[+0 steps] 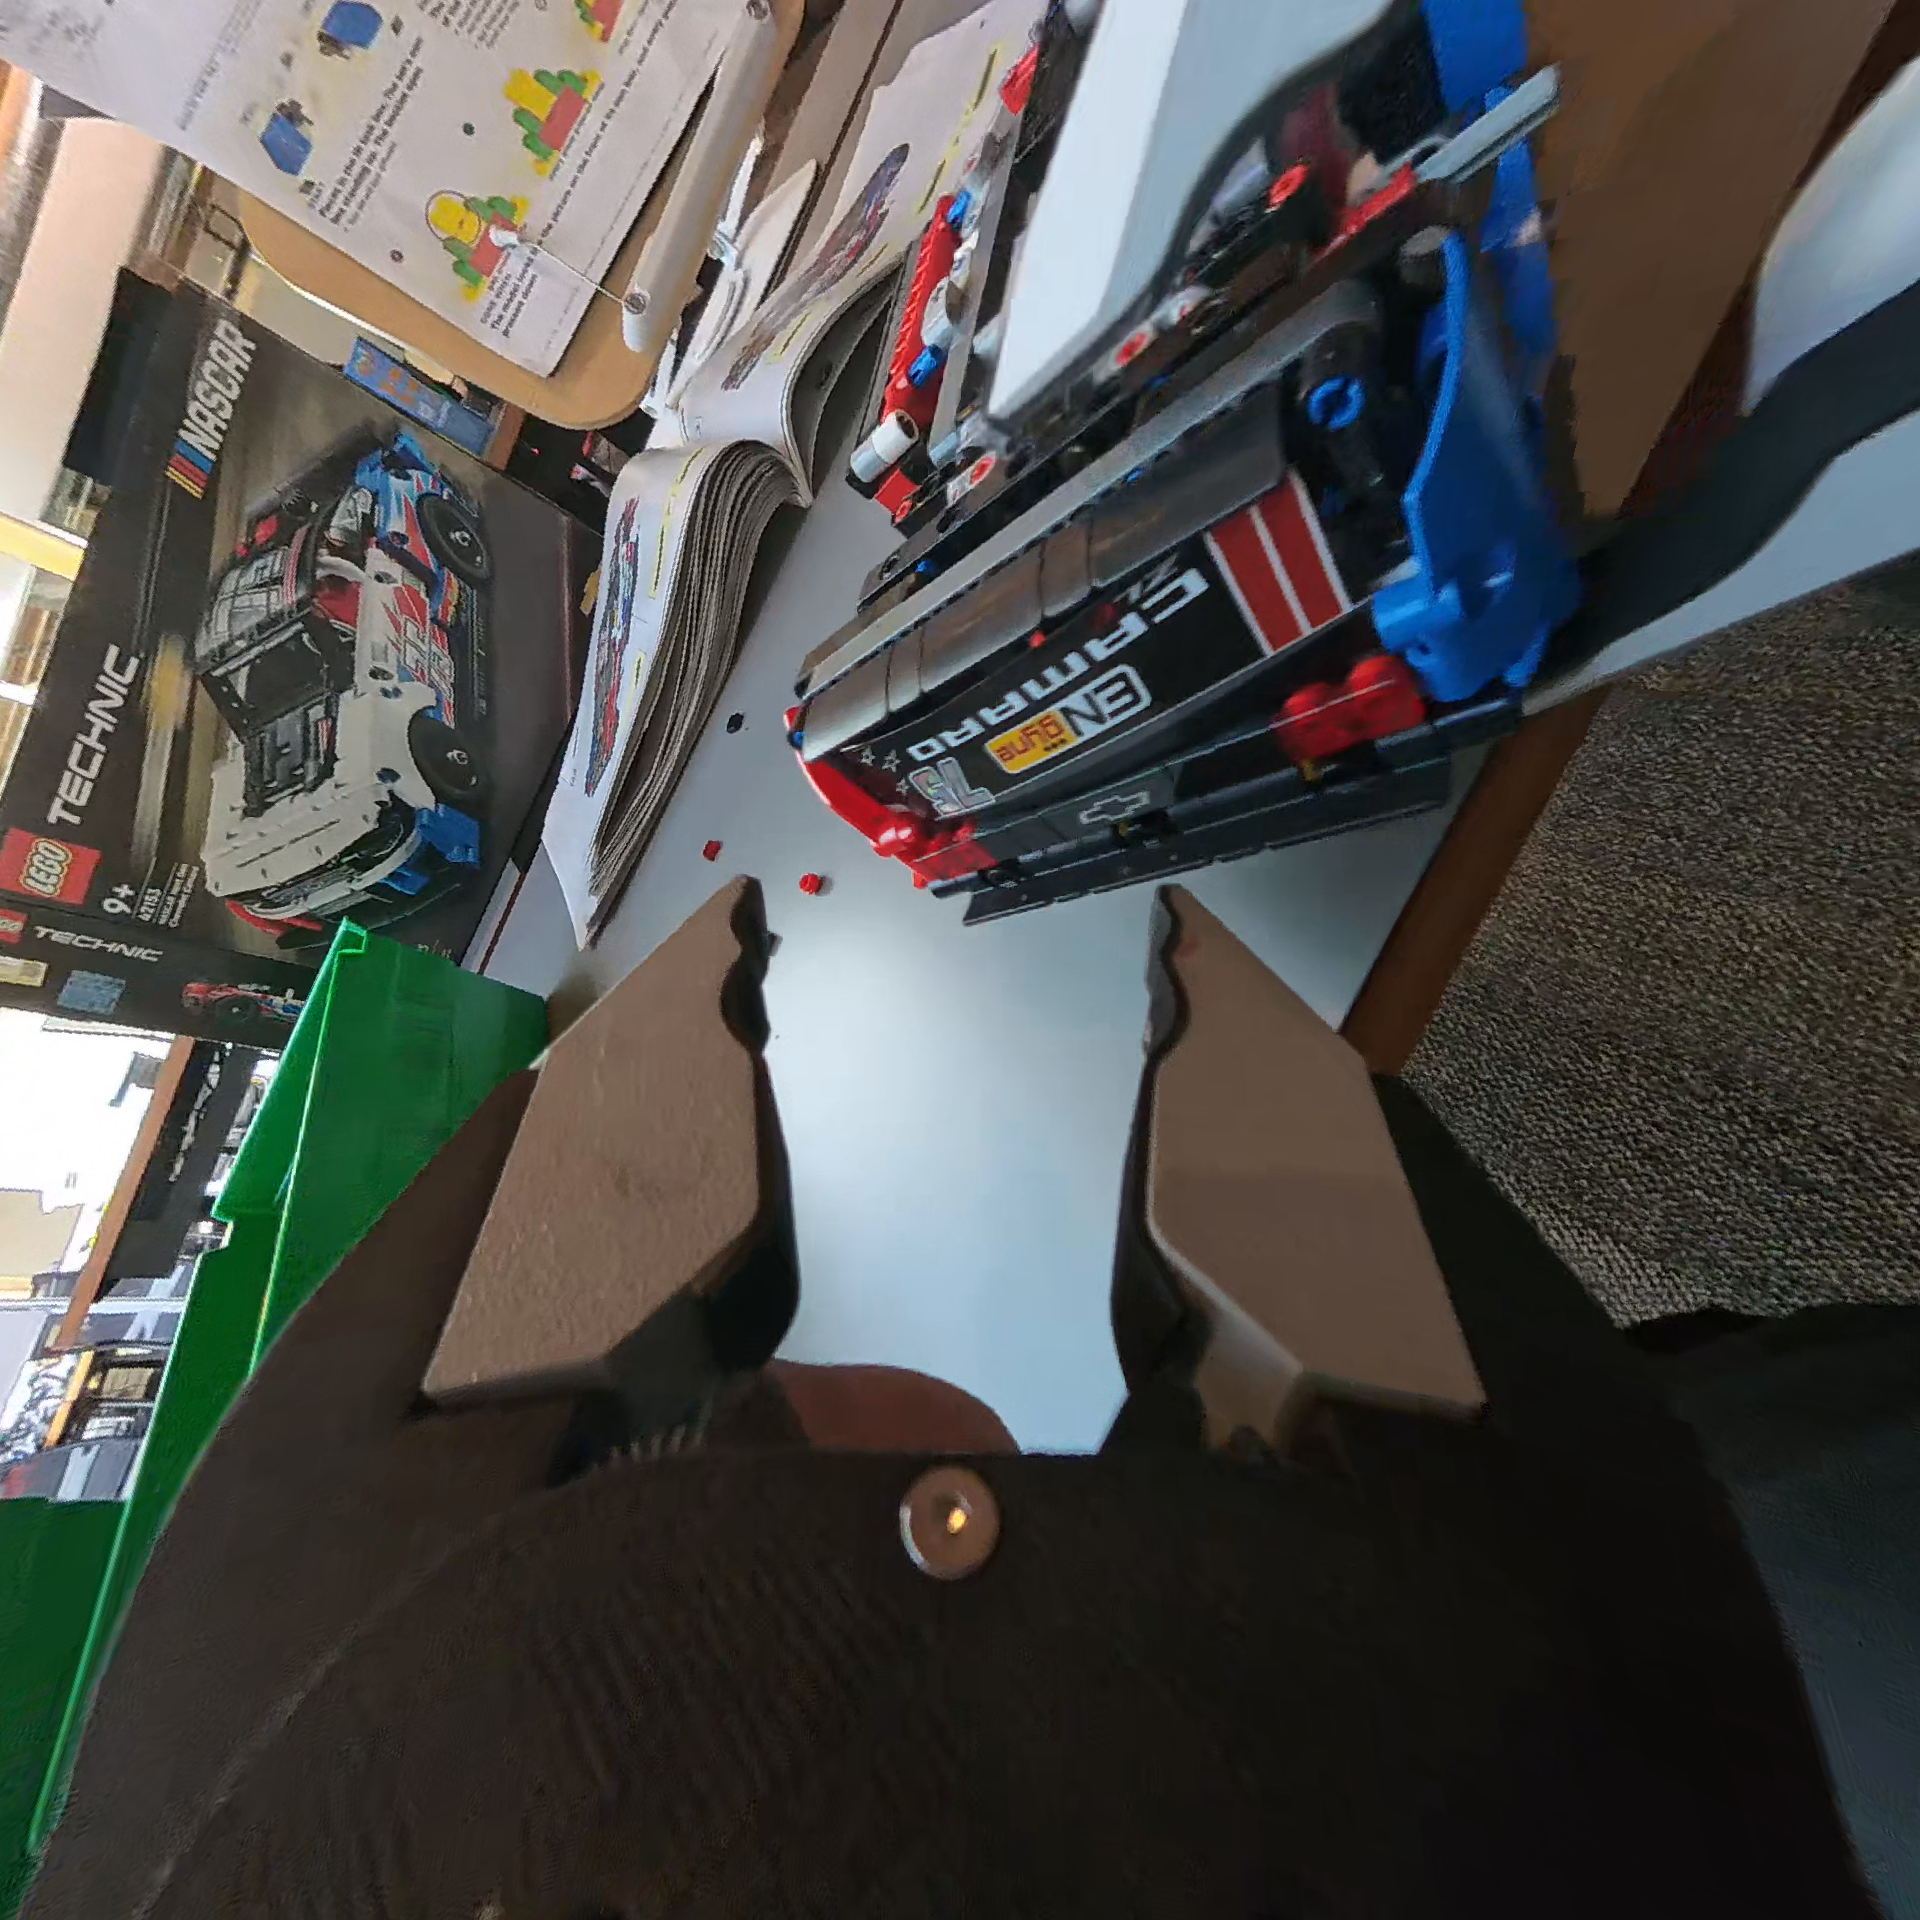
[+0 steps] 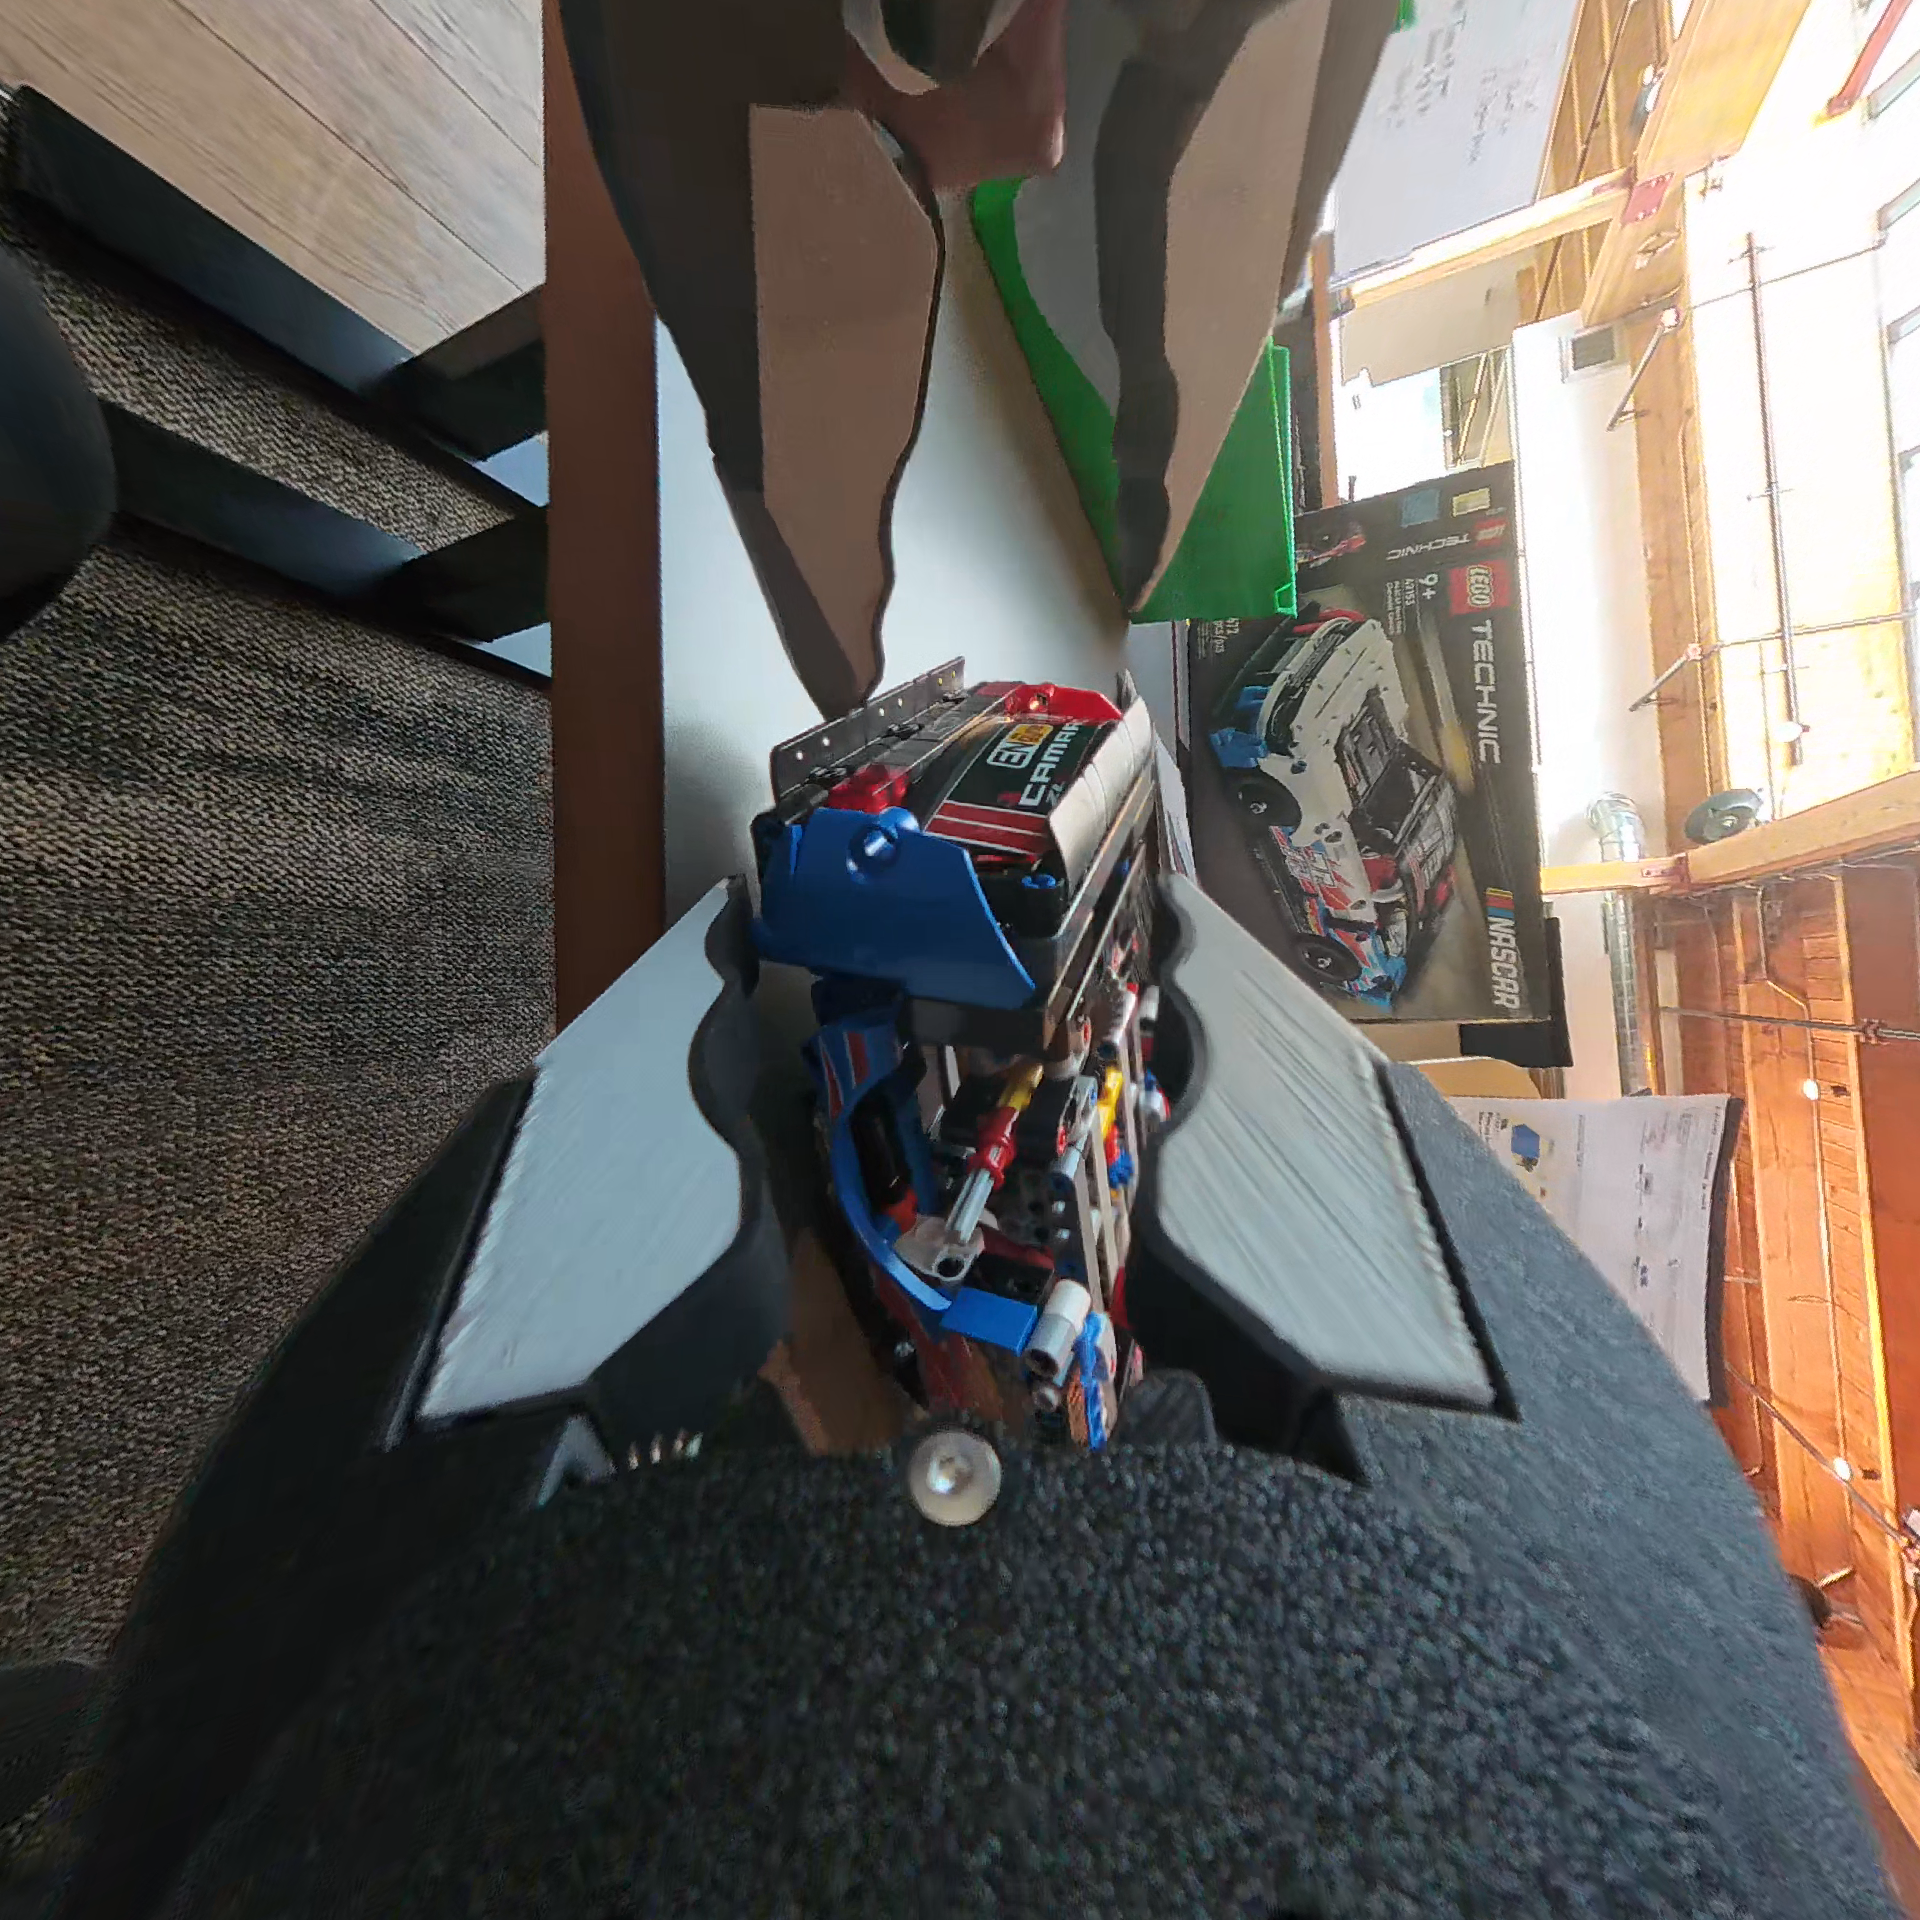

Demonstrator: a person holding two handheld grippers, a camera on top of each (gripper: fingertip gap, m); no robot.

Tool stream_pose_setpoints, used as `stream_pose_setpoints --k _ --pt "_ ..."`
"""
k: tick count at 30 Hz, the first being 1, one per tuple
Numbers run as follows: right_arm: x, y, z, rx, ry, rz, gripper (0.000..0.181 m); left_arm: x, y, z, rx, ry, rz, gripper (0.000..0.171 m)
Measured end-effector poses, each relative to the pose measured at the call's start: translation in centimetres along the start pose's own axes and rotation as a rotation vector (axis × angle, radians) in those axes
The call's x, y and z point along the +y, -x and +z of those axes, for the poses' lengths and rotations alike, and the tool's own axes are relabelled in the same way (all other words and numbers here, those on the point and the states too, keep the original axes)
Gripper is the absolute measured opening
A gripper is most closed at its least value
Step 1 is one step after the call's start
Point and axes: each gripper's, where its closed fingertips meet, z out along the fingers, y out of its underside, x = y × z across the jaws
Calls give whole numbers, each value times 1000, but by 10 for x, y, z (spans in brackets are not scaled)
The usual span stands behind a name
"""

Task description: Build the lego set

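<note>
Left wrist view: left gripper [image 1: 956,925] has its tan fingers [image 1: 623,1122] spread wide, nothing between them, hovering over the white table [image 1: 935,1143]. Lego car [image 1: 1143,644], part-built, lies just beyond the fingertips, black stickered panel facing the camera, blue fender at its right end, red bumper at its left end. 2 small red loose pieces [image 1: 810,884] sit on the table just off the left fingertip, near the car's red end; 1 tiny dark piece is a bit farther out. Open instruction booklet [image 1: 686,623] lies left of the car, touching or just beside it, can't tell. Set box [image 1: 281,644] stands far left behind the booklet. Green bin [image 1: 343,1143] is at near left, beside the gripper body. A printed sheet [image 1: 436,135] hangs over a wooden edge at far left top.

Right wrist view: right gripper [image 2: 951,914] has its grey fingers [image 2: 603,1195] around the blue end of the lego car [image 2: 935,935], 1 on each side. Both pads sit right against the build; looks like a grasp, firm contact not fully resolvable. Car's open chassis with red, yellow and white pins runs back between the fingers toward the camera. Left gripper [image 2: 997,644] shows at the far end of the car, fingers apart, 1 tip close to the car's grey edge. Set box [image 2: 1382,790] is at right, green bin [image 2: 1226,520] beyond it.
</note>
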Motion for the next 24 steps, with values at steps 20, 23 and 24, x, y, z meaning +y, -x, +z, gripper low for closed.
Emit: stream_pose_setpoints --k 20,23,24 --pt "20 16 -64 -42 -63 260 61 -5 -18 -39 -34 -32 -384 73" --pt "28 20 -65 -54 -42 313 62 -19 -29 -45 5 -42 -362 74" --pt "29 20 -69 -59 -48 342 62 -24 -32 -48 18 -45 -363 76"
